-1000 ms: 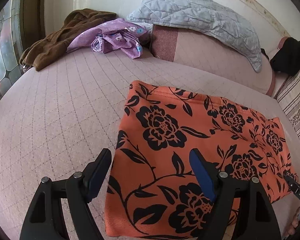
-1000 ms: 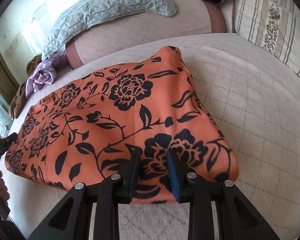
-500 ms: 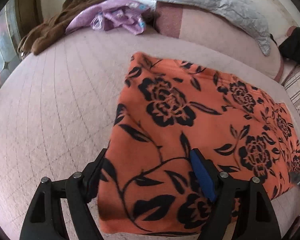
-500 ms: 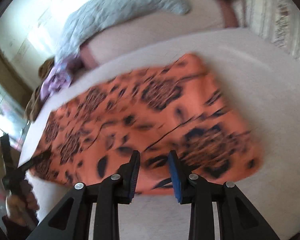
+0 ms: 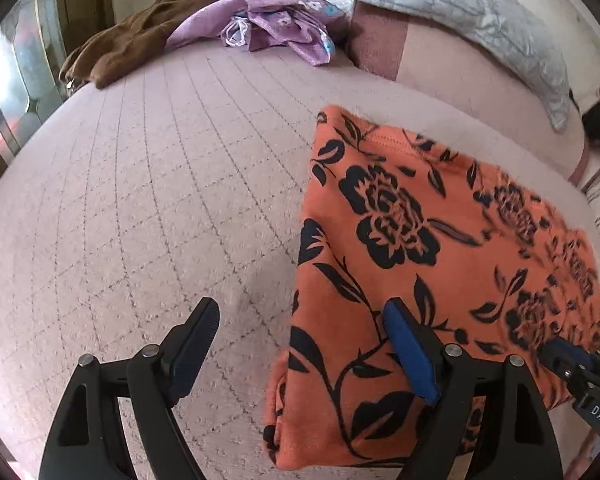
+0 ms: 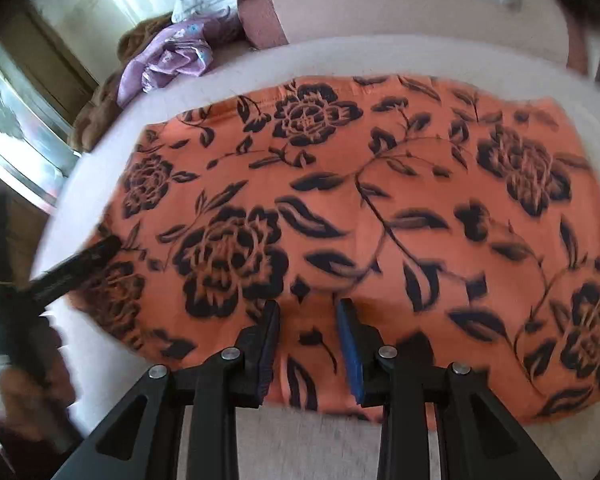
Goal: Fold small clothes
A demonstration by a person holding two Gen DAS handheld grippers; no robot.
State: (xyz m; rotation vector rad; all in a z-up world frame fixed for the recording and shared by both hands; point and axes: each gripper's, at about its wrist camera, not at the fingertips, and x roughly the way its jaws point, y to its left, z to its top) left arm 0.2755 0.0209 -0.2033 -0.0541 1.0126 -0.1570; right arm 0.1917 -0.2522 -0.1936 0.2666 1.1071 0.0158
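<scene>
While left tongs gape straddling orange garment edge, right tongs narrow, grip unclear.

The left gripper stood wide open above the pink quilted bed cover, one finger over bare quilt, the blue-padded one over the near edge of the orange floral cloth, which lay folded flat (contact could not be told). At far right the tip of the right gripper reached over that cloth. Farther back lay a brown garment, a purple flowered garment and a grey quilted pillow.
</scene>
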